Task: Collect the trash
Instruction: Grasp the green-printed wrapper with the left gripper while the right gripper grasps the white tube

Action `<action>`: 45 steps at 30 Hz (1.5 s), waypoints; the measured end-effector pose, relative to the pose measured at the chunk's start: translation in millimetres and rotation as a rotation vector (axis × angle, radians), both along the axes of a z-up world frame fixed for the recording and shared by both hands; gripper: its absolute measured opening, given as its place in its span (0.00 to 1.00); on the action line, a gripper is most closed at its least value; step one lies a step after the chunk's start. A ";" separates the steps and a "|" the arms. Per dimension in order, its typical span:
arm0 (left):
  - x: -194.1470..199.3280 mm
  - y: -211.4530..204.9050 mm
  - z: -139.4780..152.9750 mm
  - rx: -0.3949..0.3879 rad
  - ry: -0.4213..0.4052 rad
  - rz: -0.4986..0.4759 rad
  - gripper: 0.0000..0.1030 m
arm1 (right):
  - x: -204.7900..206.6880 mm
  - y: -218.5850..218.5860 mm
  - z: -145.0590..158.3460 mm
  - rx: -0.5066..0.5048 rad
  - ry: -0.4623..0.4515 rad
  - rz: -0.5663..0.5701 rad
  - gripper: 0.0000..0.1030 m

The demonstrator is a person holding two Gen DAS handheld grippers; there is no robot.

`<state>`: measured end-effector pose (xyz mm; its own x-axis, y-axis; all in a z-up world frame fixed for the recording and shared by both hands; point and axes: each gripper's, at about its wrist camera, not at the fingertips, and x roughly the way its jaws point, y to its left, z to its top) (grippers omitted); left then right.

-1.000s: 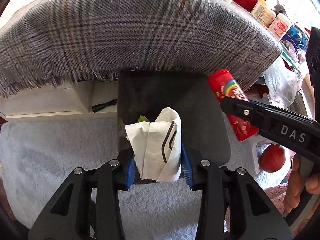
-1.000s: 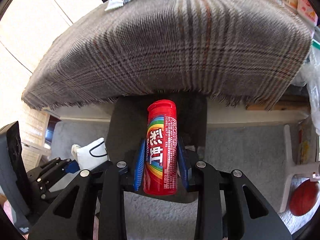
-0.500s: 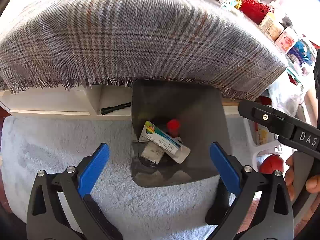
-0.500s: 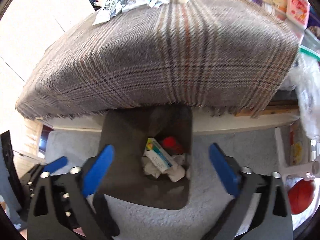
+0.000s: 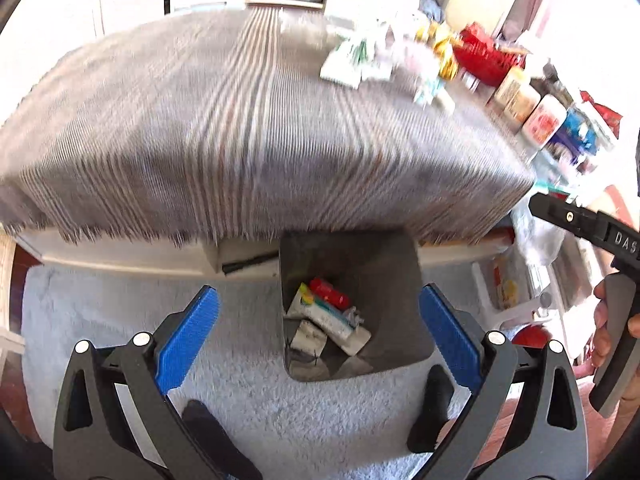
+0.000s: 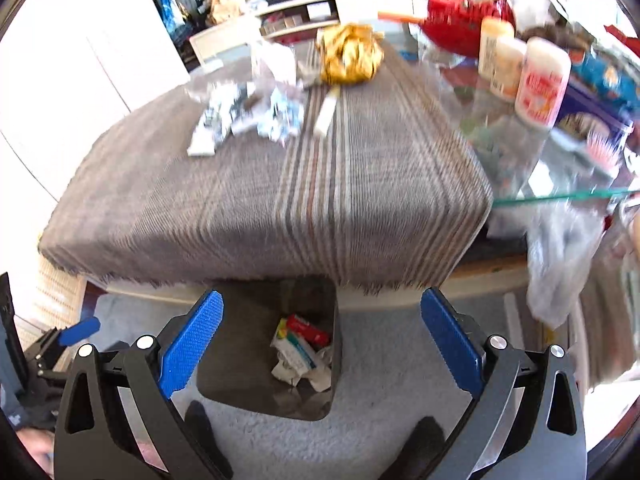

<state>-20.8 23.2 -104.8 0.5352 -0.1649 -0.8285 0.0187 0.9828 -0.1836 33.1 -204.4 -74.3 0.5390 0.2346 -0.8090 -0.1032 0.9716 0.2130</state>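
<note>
- The dark grey square-mouthed plastic bin stands open-topped on the pale fluffy carpet, its far edge tucked under the table.
- The grey plaid fringed tablecloth overhangs that edge.
- Crumpled wrappers and jars crowd the far tabletop; its near half lies bare.

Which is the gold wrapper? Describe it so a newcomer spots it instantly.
Start at the plaid-covered table, then look to its far edge, past the heap of crumpled silvery-white wrappers. The crumpled gold foil wrapper sits just right of them, beside the red basket. It is the only shiny yellow-gold bundle there.
</note>
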 end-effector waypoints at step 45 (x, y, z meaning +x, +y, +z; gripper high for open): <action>250.7 -39.3 0.0 0.061 -0.020 -0.177 0.62 | 220.9 18.8 -23.4 -0.037 0.099 -0.023 0.28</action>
